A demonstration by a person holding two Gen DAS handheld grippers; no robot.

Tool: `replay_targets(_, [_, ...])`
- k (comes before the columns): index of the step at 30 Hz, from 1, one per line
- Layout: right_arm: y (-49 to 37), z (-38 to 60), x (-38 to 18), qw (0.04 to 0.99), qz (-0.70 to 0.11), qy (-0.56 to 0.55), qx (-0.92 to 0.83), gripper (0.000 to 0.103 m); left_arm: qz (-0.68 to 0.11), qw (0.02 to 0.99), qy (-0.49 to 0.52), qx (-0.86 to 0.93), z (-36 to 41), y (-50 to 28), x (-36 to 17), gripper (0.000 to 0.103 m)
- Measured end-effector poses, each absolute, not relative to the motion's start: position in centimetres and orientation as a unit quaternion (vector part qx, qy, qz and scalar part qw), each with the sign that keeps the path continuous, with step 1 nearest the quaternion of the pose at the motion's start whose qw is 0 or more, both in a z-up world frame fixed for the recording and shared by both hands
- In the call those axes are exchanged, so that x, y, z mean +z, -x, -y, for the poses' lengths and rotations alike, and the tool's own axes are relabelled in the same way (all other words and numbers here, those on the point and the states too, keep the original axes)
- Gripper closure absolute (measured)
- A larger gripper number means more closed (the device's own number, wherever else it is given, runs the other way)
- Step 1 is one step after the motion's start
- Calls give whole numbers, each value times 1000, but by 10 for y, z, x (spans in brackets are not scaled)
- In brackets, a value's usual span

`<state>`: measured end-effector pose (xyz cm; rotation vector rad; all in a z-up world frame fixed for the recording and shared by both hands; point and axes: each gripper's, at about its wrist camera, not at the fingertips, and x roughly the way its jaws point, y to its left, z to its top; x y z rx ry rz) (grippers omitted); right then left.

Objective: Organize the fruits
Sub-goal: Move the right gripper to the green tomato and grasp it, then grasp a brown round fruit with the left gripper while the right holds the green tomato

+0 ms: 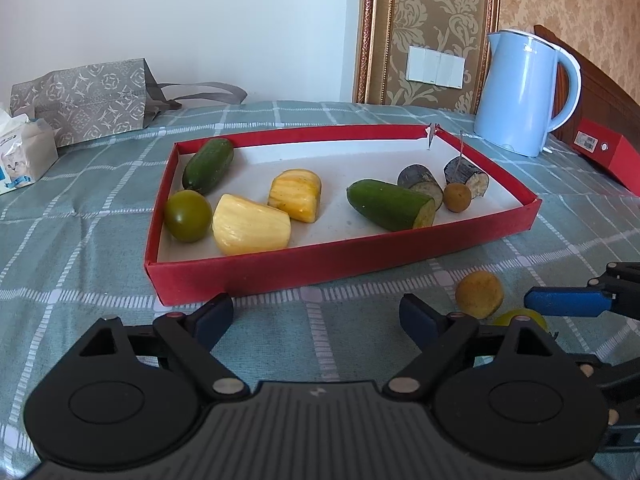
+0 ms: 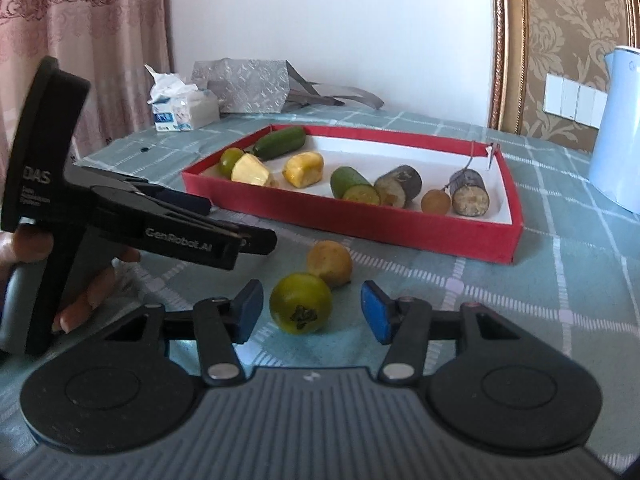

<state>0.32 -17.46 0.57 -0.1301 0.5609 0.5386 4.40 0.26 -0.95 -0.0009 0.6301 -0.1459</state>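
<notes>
Fruits: eight sat in the red tray point(image 1: 340, 268), two on the desk point(image 2: 560, 300). Left gripper point(image 1: 316, 316) fingers were spread, empty. Right gripper point(image 2: 312, 312) fingers flanked the green tomato point(image 2: 301, 303), not touching.

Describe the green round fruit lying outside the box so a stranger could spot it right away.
Start at the shallow red cardboard box on the checked tablecloth. In front of its near wall lie two loose round fruits. The glossy green round fruit is farther from the box, and its neighbour is a matte, yellow-brown round fruit.

Tabletop point(image 1: 100, 184), teal checked cloth: red tray point(image 1: 320, 268) at centre, blue kettle point(image 1: 520, 92), red box point(image 1: 608, 156), patterned bag point(image 1: 84, 100), tissue pack point(image 1: 24, 156), two loose fruits point(image 2: 329, 262) near front edge.
</notes>
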Motion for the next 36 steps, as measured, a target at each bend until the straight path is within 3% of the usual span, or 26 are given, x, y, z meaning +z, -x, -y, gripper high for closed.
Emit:
replay_targets(3, [-3, 172, 5, 922, -276, 65, 264, 72, -311, 948, -1, -74, -2, -44, -10, 10])
replay_targets(22, [-31, 225, 5, 955, -282, -1, 94, 71, -249, 957, -9, -149, 37, -24, 1, 9])
replay_targets(28, [-30, 218, 1, 954, -284, 17, 93, 71, -263, 950, -44, -159, 59, -28, -4, 9])
replay_targets(36, [-31, 214, 0, 950, -296, 30, 95, 68, -305, 938, -8, -168, 56, -46, -11, 9])
